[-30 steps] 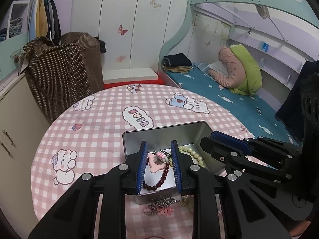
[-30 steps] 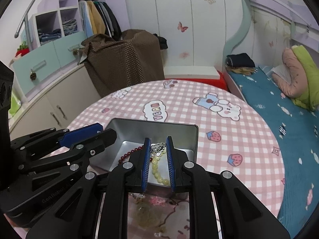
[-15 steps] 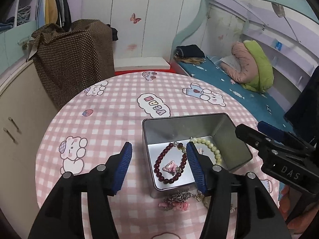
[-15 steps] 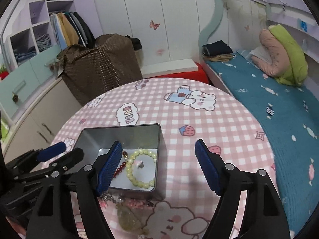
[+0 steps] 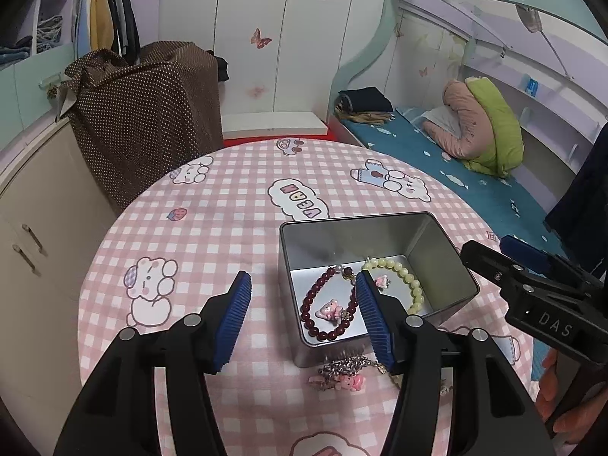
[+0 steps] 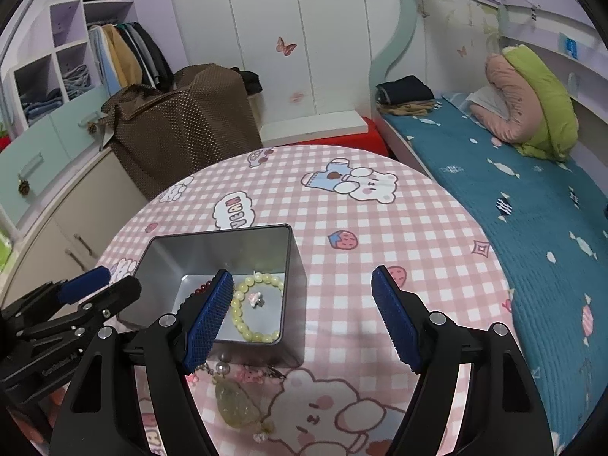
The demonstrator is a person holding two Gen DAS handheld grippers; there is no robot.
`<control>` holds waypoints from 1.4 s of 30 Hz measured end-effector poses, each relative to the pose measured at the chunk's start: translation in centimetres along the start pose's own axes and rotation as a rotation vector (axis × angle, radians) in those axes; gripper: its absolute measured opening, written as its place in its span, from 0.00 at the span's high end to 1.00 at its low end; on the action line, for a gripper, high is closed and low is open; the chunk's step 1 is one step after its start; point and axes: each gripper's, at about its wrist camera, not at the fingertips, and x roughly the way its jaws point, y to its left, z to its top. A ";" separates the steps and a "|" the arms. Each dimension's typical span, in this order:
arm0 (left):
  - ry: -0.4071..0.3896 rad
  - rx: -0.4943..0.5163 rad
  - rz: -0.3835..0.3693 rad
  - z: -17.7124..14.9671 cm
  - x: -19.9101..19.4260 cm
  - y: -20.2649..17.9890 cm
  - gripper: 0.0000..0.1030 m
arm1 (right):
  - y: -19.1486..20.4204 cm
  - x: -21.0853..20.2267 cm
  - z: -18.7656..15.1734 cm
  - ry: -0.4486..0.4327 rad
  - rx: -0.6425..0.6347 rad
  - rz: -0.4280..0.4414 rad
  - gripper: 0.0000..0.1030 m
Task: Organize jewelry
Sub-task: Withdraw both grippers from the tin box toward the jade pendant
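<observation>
An open silver tin [image 5: 452,266] [image 6: 292,262] stands on the pink checked table. Inside lie a dark red bead bracelet [image 5: 323,317] with a pink charm and a pale yellow bead bracelet [image 5: 402,273] [image 6: 247,323]. In front of the tin on the cloth lie a silver chain with pink charms [image 5: 342,374] and a pale green pendant necklace [image 6: 235,404]. My left gripper [image 5: 304,323] is open above the tin's near left corner. My right gripper [image 6: 300,319] is open wide over the tin's near right corner. Both are empty.
The round table [image 5: 212,228] has its edge close on the left and far sides. A brown dotted bag [image 5: 148,121] stands behind it, cabinets [image 5: 34,205] to the left, and a bed [image 6: 513,197] with a blue cover to the right.
Both grippers held bracelets inside the tin a second ago, then opened, let them drop into it and drew back and up. Both bracelets now lie in the tin.
</observation>
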 end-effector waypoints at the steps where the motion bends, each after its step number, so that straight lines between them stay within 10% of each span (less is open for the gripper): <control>1: 0.000 0.001 -0.001 -0.1 -0.1 0.0 0.47 | -0.1 -0.1 -0.1 -0.002 0.005 -0.002 0.29; 42: 0.096 -0.044 0.046 -8.9 -4.2 2.0 0.47 | 3.0 -2.9 -10.8 0.069 -0.201 0.040 0.38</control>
